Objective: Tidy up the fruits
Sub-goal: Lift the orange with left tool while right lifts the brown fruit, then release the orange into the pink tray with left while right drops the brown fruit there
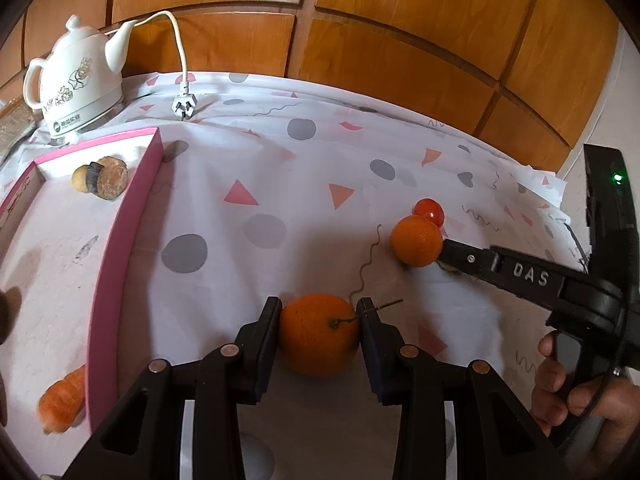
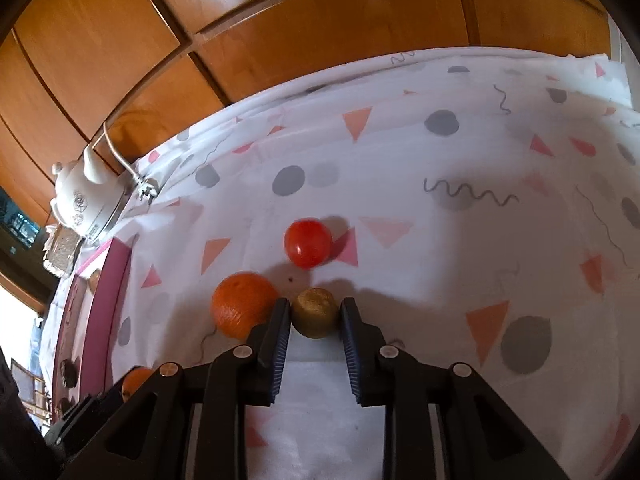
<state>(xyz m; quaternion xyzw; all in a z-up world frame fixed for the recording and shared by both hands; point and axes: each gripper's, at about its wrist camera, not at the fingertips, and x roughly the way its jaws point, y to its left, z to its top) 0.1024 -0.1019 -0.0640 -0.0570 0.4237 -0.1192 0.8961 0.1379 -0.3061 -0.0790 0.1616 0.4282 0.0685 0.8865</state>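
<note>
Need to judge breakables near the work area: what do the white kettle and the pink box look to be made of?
The white kettle looks like glazed ceramic: glossy white body, a printed flower pattern and a moulded spout; glossy plastic can't be ruled out. The pink box looks like matte cardboard: thin, flat, straight walls, pale lining, no shine.

— What's the surface?
— I see a table under a patterned cloth (image 1: 280, 168). On it: pink tray (image 1: 120, 248), white kettle (image 1: 76, 80), plug (image 1: 184, 106), two oranges (image 1: 318, 334), tomato (image 2: 308, 242), a kiwi (image 2: 315, 312).
</note>
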